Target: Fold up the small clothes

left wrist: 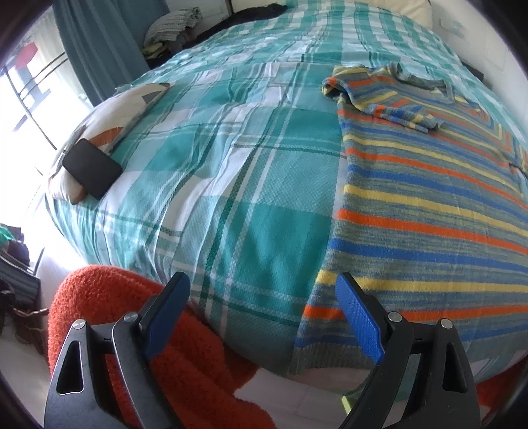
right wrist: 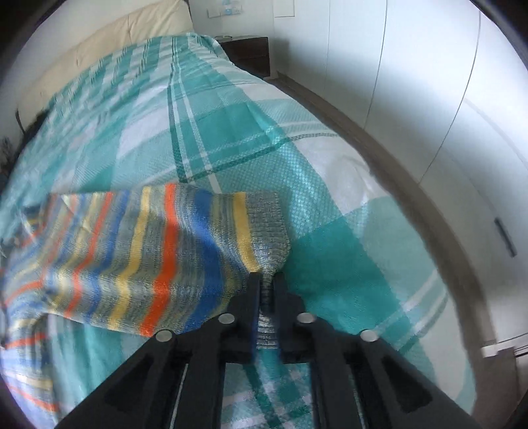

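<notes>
A striped knit sweater (left wrist: 429,198) in blue, orange, yellow and grey lies spread on the teal plaid bedspread (left wrist: 214,165), one sleeve folded across its chest. My left gripper (left wrist: 264,303) is open and empty above the bed's near edge, its right finger over the sweater's hem corner. In the right wrist view my right gripper (right wrist: 265,280) is shut on the grey hem corner of the sweater (right wrist: 165,237) and holds it lifted off the bedspread (right wrist: 231,125).
A black phone (left wrist: 92,168) rests on a patterned pillow (left wrist: 109,122) at the bed's left edge. An orange fuzzy rug (left wrist: 165,346) lies on the floor below. Folded clothes (left wrist: 171,26) sit at the far left. White wardrobe doors (right wrist: 429,99) and a nightstand (right wrist: 250,52) flank the bed's right side.
</notes>
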Available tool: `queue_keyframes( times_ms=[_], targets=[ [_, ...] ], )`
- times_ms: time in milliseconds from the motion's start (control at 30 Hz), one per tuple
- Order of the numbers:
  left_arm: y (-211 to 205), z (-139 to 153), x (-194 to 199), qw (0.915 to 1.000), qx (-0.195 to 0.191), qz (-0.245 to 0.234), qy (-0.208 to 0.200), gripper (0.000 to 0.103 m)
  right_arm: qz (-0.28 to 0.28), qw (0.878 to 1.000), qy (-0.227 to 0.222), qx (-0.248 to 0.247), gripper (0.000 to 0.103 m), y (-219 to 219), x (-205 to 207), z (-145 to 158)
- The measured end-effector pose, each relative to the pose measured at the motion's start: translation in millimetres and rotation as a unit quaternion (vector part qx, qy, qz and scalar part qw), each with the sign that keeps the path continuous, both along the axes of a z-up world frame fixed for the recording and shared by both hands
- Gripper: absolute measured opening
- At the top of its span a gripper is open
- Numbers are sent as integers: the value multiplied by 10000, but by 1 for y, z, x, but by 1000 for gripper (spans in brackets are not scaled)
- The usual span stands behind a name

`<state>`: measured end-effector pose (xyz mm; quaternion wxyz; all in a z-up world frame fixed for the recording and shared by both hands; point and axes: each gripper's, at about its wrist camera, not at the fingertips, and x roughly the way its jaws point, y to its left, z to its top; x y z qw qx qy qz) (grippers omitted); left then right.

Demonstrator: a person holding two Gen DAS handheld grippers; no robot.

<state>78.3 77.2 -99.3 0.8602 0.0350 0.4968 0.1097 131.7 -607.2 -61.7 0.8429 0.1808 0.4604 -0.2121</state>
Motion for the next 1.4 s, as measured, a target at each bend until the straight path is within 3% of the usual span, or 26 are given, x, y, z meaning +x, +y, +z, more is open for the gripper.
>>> queue_keyframes(
  times_ms=[33,100,200,300,367,433,467,533,600,633,700,733,833,933,1000,1133,1267,1400],
  targets=[
    [-2,6,-1,10000,-24,-68,-31,91,28,10000,-41,73,33,-3,-5,3],
    [-9,26,-2,9990,-178,-357,-201,91,-103,9999,-58,-102,61,-4,-20,13],
    [-36,67,11,9892,-490,-1220,-652,92,-186,9986,-291,-399,66,1,-57,32],
    [-81,98,46,9676,-332,-2261,-1069,99,95,9977,-545,-383,67,20,-94,45],
    [-118,95,83,9488,-67,-2999,-992,99,296,9968,-704,-237,67,38,-116,48],
    [-149,76,119,9364,316,-3424,-705,99,493,9952,-844,-45,67,57,-134,48],
    [-166,59,140,9308,541,-3579,-503,99,614,9940,-900,52,67,71,-144,47],
    [-185,30,169,9274,880,-3631,-175,99,812,9916,-989,173,68,93,-160,44],
    [-194,0,195,9317,1104,-3459,126,96,1002,9891,-1067,189,68,115,-171,43],
    [-194,-11,204,9343,1120,-3372,279,85,1124,9873,-1115,146,68,125,-175,44],
    [-186,-28,220,9429,923,-3149,567,43,1340,9836,-1205,-32,68,140,-178,50],
    [-179,-29,225,9481,674,-3048,597,9,1436,9814,-1266,-134,68,145,-178,53],
    [-137,-2,227,9696,313,-2426,117,9,1582,9780,-1328,-285,68,152,-176,56],
    [-59,32,230,9897,3,-1396,-323,9,1580,9794,-1234,-246,68,152,-173,49],
    [6,43,235,9978,-74,-471,-459,9,1562,9801,-1210,-177,68,150,-170,46],
    [107,26,248,9967,-3,802,-152,8,1588,9808,-1125,-110,68,151,-163,39],
    [127,-4,248,9954,110,923,225,8,1683,9806,-989,-164,68,159,-160,33],
    [125,-22,261,9948,88,963,323,8,1734,9808,-858,-242,68,164,-157,29]
  ],
)
